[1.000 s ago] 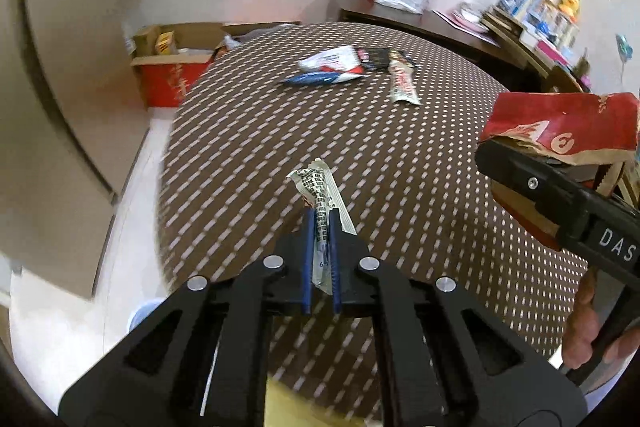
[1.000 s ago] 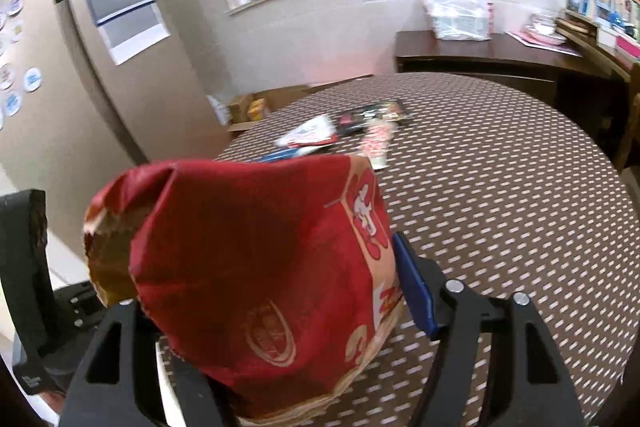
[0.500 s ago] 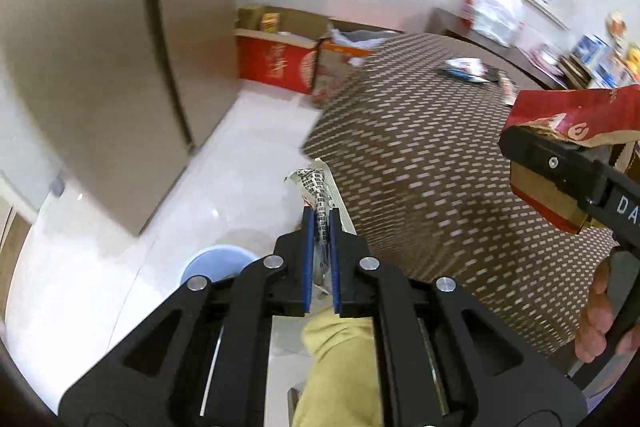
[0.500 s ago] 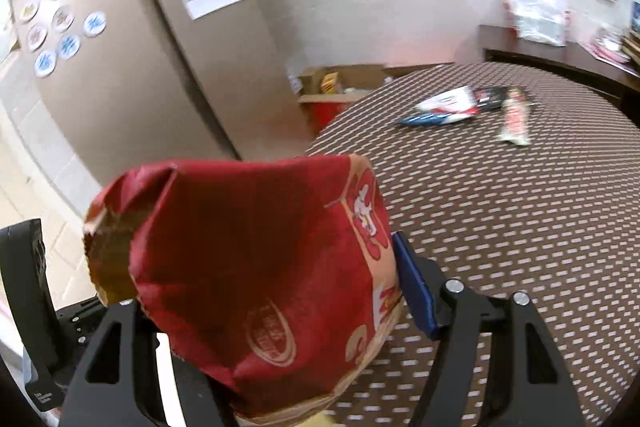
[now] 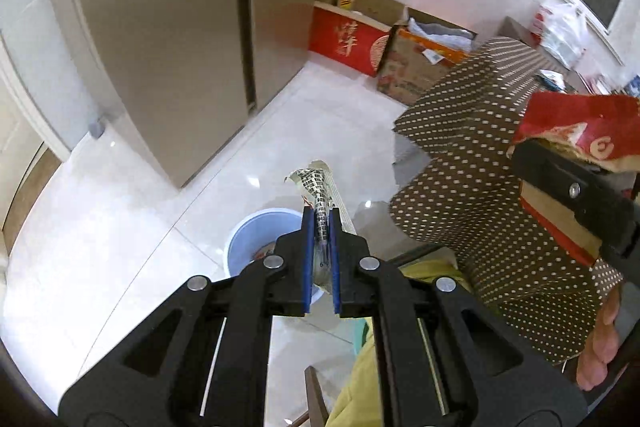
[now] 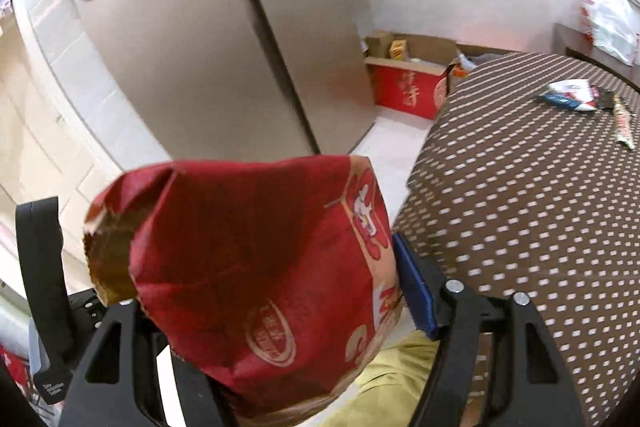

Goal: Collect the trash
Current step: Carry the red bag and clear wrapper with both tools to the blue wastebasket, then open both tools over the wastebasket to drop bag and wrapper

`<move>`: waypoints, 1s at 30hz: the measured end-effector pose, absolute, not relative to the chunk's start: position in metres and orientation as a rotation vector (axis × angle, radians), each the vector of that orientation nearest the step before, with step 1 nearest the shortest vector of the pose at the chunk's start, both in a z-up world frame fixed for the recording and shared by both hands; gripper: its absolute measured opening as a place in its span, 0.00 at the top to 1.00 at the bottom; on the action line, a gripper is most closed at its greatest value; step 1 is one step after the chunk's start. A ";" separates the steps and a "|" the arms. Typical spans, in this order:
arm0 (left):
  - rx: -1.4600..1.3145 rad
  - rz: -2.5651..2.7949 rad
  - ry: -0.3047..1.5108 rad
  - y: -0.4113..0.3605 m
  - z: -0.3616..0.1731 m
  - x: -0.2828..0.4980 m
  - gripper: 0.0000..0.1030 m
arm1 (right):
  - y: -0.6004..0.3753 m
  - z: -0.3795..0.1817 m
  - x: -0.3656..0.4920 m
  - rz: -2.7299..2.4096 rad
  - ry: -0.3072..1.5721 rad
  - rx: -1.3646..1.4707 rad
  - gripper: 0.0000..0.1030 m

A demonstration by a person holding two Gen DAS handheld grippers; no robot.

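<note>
The worktop with its dotted brown cloth carries some wrappers at its far side. The right hand-held gripper clamps a red paper bag between wide jaws. The left hand-held gripper is pinched tight on a crumpled wrapper, above a blue bin on the floor.

The red paper bag filled the middle of the right wrist view and hid the right gripper's left finger; its lower end ran behind the bottom edge. From the left wrist, that bag was cut off at three o'clock. The blue bin sat half hidden behind the left gripper, contents unclear. The wrapper's print was too small to read. Wrappers on the table at two o'clock stayed too small to identify.
</note>
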State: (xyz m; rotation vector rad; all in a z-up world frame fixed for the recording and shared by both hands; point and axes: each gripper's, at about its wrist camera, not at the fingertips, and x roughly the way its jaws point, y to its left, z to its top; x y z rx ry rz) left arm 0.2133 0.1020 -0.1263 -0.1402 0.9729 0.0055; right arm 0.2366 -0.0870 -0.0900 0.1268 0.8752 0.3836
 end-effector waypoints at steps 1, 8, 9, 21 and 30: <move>-0.145 0.009 0.975 0.104 -0.128 0.215 0.93 | -0.083 -0.092 0.237 0.385 0.879 0.119 0.35; -0.223 0.060 1.001 0.132 -0.137 0.219 0.91 | -0.058 -0.107 0.239 0.404 0.926 0.108 0.35; -0.224 0.062 1.000 0.134 -0.138 0.220 0.91 | -0.053 -0.109 0.240 0.404 0.932 0.105 0.35; -0.254 0.109 1.029 0.154 -0.153 0.215 0.91 | -0.015 -0.145 0.260 0.441 1.017 0.048 0.34; -0.232 0.179 1.014 0.169 -0.156 0.203 0.33 | 0.029 -0.153 0.273 0.526 1.061 0.025 0.32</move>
